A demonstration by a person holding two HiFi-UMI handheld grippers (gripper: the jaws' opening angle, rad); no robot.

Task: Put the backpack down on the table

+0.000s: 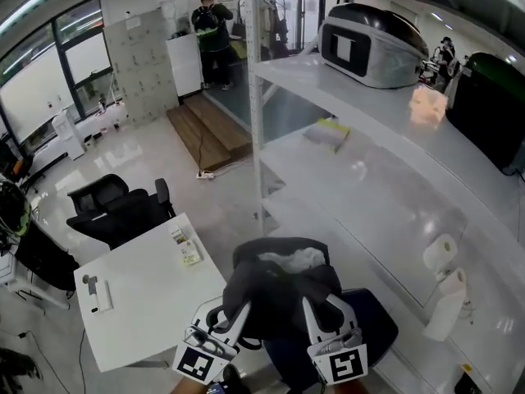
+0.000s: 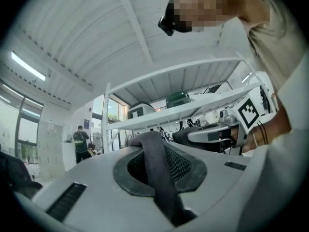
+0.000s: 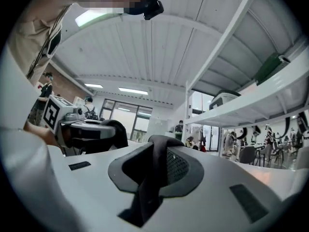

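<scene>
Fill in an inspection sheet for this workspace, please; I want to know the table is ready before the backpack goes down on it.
Surface: white table, mostly bare.
Job's things: dark backpack, held up beside the table, not yet on it.
Clutter: a small white device and a leaflet lie on the table.
Grippers: left gripper and right gripper are each shut on a strap of the backpack.
Cables: a power strip with its lead lies on the floor beyond the table.
Surroundings: shelf rack at the right, black office chairs, a person at the back.
</scene>
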